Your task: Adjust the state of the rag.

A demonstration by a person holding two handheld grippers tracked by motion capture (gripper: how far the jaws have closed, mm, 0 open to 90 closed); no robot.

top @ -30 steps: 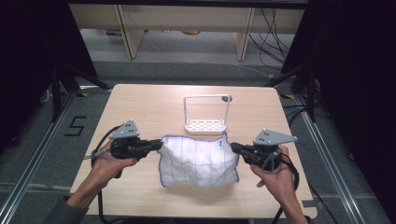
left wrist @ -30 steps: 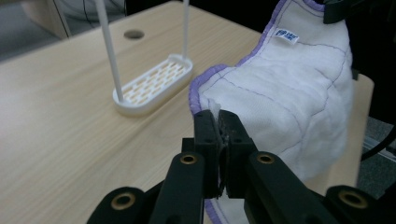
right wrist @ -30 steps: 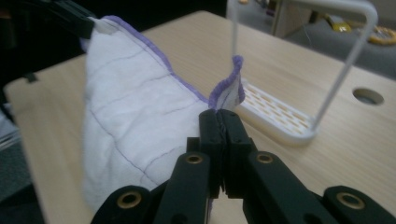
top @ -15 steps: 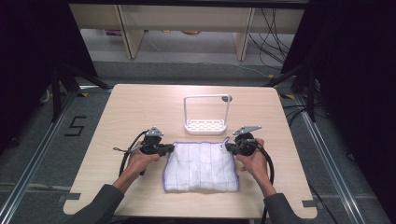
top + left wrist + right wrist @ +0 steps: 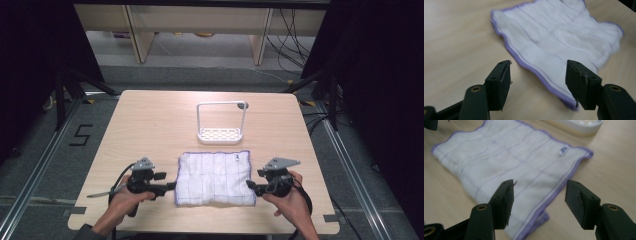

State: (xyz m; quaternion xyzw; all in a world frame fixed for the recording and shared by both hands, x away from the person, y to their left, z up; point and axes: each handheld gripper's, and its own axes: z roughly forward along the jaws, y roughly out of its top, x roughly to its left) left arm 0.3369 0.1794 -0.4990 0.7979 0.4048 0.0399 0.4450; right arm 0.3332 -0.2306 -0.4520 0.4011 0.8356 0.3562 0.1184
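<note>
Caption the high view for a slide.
Folded cloth flat on the table, open left tongs and right tongs at its sides, rack behind.

A light wood table (image 5: 150, 125) sits on a grey floor (image 5: 50, 150) — a "5" (image 5: 81, 135) is marked on it at the left. Metal rails (image 5: 30, 190) run along both sides. Behind are pale wooden shelves (image 5: 200, 20) and black cables (image 5: 290, 30) — dark curtains (image 5: 380, 75) hang at each side.
</note>
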